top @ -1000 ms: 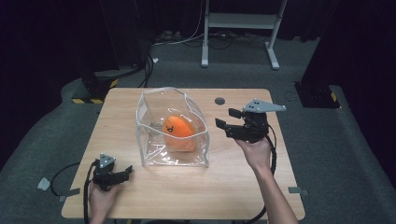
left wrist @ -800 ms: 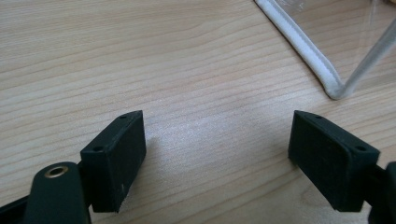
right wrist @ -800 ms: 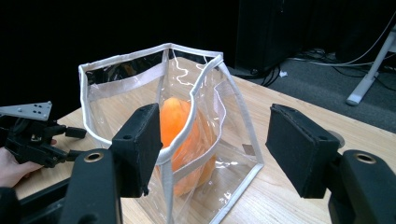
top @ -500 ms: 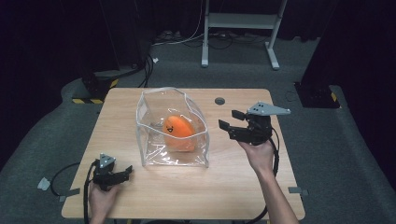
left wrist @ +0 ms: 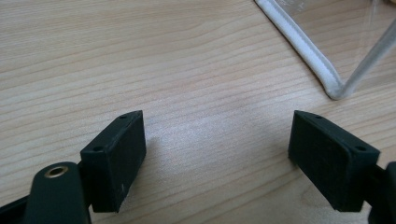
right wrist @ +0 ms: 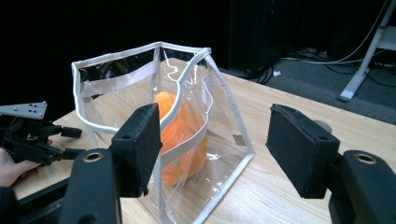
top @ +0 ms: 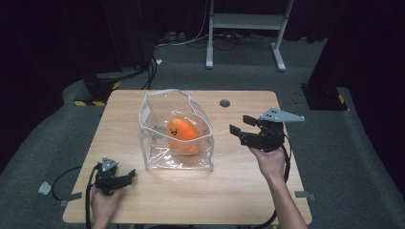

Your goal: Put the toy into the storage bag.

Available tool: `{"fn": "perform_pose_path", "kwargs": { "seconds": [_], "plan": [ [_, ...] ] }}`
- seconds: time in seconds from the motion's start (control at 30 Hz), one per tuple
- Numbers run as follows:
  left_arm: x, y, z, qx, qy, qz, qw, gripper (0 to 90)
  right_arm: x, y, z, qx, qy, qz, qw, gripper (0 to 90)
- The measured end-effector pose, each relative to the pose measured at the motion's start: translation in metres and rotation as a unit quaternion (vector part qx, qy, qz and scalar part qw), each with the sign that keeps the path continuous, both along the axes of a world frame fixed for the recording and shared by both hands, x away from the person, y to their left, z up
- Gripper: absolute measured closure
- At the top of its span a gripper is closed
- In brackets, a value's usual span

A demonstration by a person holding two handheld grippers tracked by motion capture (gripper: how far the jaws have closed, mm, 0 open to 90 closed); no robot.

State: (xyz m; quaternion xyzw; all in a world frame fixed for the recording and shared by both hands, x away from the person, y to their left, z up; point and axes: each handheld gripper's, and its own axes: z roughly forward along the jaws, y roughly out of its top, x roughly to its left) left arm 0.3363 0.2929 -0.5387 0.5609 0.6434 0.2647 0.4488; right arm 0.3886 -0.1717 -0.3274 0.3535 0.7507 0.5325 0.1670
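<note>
One clear bag (top: 175,133) stands mid-table (top: 143,200) with one orange toy (top: 182,135) inside. Nearer than the bag, to its left, the left gripper (top: 125,178) rests low on the wood, jaws apart and empty. Right of the bag, the right gripper (top: 241,125) hovers level, jaws apart and empty, aimed at it. Beyond lies one small dark disc (top: 224,103)

Open tongs (right wrist: 215,154) facing clear bag (right wrist: 140,116)

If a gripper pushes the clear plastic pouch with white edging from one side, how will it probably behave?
The clear plastic pouch with white edging will probably buckle rather than slide stiffly: its thin walls already bow and crease. It looks light, so it may tip or skid on the smooth wooden table. The orange soft toy inside may shift.
</note>
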Motion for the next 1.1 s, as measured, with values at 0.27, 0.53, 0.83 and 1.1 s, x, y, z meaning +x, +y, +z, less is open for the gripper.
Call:
{"fn": "perform_pose_path", "kwargs": {
  "seconds": [0.27,0.53,0.83,1.1],
  "plan": [
    [0.000,0.000,0.000,0.000,0.000,0.000,1.0000,19.1,-0.003,-0.005,0.000,0.002,-0.003,-0.005,1.0000,34.9],
    [0.000,0.000,0.000,0.001,0.000,0.000,1.0000,19.1,-0.005,-0.008,-0.002,0.004,-0.004,-0.009,0.9999,34.9],
    [0.000,0.000,0.000,0.000,0.000,0.000,1.0000,19.1,-0.009,-0.012,-0.003,0.008,-0.007,-0.011,0.9999,34.9],
    [0.000,0.000,0.000,0.000,0.000,0.000,1.0000,19.1,-0.011,-0.015,-0.004,0.009,-0.009,-0.013,0.9998,34.9]
  ]
}}
